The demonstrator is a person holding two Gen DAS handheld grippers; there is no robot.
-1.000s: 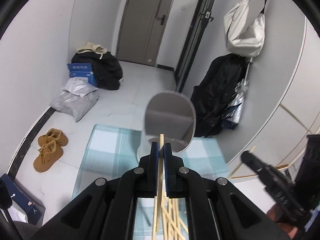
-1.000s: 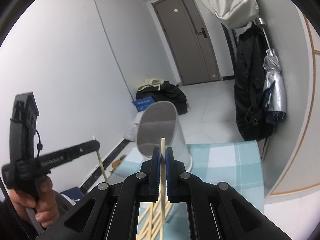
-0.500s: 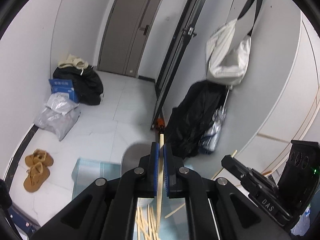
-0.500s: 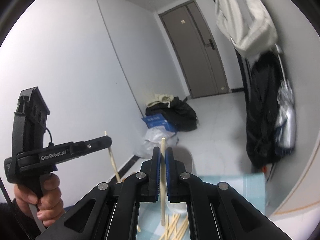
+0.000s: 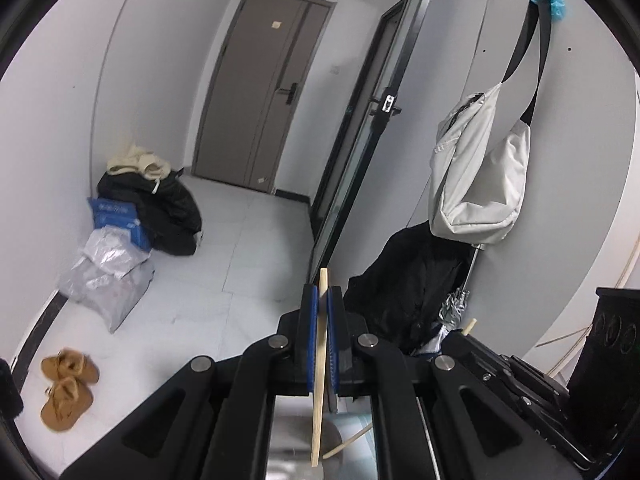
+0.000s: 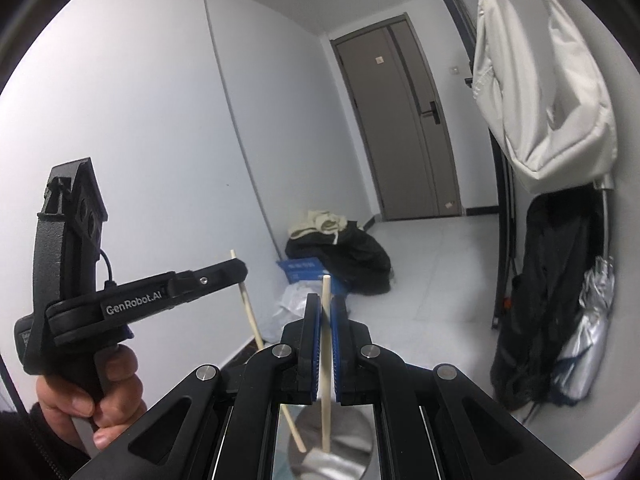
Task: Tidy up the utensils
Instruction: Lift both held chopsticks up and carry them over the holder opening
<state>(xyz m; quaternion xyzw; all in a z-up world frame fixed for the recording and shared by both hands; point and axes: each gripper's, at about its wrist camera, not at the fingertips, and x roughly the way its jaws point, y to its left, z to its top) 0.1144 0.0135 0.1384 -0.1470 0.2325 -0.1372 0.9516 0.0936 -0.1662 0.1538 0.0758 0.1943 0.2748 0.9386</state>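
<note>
In the left wrist view my left gripper [image 5: 322,300] is shut on a pale wooden chopstick [image 5: 318,380] that stands nearly upright between the blue pads. Its lower end hangs over the grey cup [image 5: 288,452], which shows only between the arms. At the right edge my right gripper [image 5: 460,334] shows a chopstick tip. In the right wrist view my right gripper [image 6: 325,308] is shut on a second chopstick [image 6: 326,420], with its lower end above the cup's mouth [image 6: 348,440]. Left of it, a hand [image 6: 80,392] holds the left gripper [image 6: 240,270], whose slanted chopstick [image 6: 251,320] also reaches down to the cup.
A white bag [image 5: 476,184] hangs on the right wall above a black coat [image 5: 404,288] and a folded umbrella [image 6: 588,332]. Dark bags [image 5: 160,208], grey parcels [image 5: 108,276] and brown slippers [image 5: 68,384] lie on the floor at the left. A grey door [image 5: 260,92] closes the far end.
Both grippers have risen, each with its chopstick. The cup and the checked cloth have sunk to the bottom of both views, and the loose chopsticks on the cloth have gone from sight.
</note>
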